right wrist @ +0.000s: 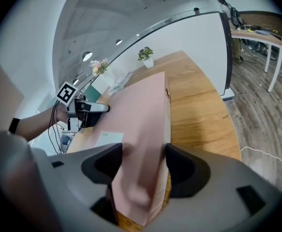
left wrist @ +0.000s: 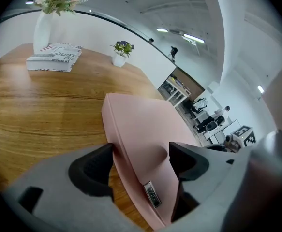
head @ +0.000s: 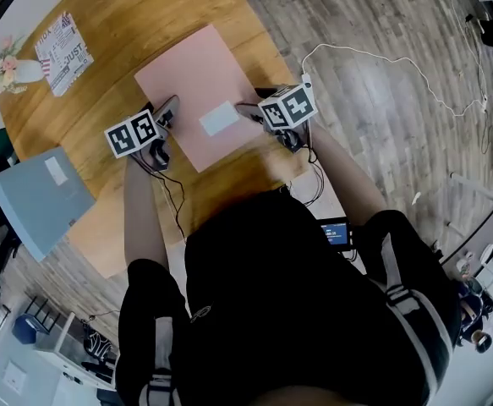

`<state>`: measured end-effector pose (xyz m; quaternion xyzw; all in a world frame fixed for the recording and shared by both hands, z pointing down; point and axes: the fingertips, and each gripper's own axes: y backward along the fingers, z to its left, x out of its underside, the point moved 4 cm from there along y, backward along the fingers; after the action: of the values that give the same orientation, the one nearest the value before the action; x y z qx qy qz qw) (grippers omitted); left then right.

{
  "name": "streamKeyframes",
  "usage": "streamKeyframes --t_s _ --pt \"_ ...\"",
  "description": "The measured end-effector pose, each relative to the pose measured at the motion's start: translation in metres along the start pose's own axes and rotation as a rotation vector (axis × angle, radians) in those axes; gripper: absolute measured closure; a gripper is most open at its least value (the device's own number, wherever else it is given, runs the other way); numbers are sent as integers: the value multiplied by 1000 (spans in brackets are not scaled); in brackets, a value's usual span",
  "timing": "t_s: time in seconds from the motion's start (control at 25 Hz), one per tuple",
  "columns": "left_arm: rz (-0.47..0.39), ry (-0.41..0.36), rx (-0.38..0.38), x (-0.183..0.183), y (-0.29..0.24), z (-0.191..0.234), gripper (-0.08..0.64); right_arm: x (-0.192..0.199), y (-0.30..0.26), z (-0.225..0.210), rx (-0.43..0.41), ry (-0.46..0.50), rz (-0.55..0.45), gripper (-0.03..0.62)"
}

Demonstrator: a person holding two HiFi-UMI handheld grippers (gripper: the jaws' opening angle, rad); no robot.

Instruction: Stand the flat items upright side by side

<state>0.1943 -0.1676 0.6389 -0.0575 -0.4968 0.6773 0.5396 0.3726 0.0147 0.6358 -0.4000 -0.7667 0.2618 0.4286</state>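
Observation:
A pink flat item [head: 191,74] with a white label [head: 219,118] lies on the wooden table [head: 136,24]. My left gripper [head: 168,110] is at its left edge and my right gripper [head: 248,110] at its right edge. In the left gripper view the open jaws [left wrist: 141,158] straddle the pink item's edge [left wrist: 141,124], one pad over the wood, one over the pink top. In the right gripper view the jaws [right wrist: 143,161] stand open around the pink item's other edge [right wrist: 143,110]. A grey-blue flat item [head: 39,197] lies at the table's left corner.
A printed magazine [head: 62,53] and a white vase of flowers [head: 13,70] sit at the far left of the table. A small potted plant [left wrist: 120,52] stands at the far edge. A white cable [head: 398,66] trails on the floor to the right.

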Motion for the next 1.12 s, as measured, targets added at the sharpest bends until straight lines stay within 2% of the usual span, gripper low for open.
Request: streamKeyframes --t_s 0.16,0.32,0.52,0.6,0.76,0.96,1.12 --pt "29 -13 -46 3 -3 0 181 1 -5 0 -6 23 10 295" --pt "37 14 -52 5 -7 2 169 2 -6 -1 -23 37 6 296" --pt "18 16 -58 6 -6 0 175 1 -5 3 5 73 -16 301" --pt "-12 -12 -69 4 -4 -2 192 3 -4 6 12 76 -38 301" --pt "-80 -131 -123 -6 3 -9 210 9 -6 16 35 77 -95 301" --pt "-119 -203 -107 -15 14 -21 213 12 -1 23 63 98 -179 301" --pt "-202 -272 -122 -27 30 -33 215 7 7 31 96 150 -256 301"
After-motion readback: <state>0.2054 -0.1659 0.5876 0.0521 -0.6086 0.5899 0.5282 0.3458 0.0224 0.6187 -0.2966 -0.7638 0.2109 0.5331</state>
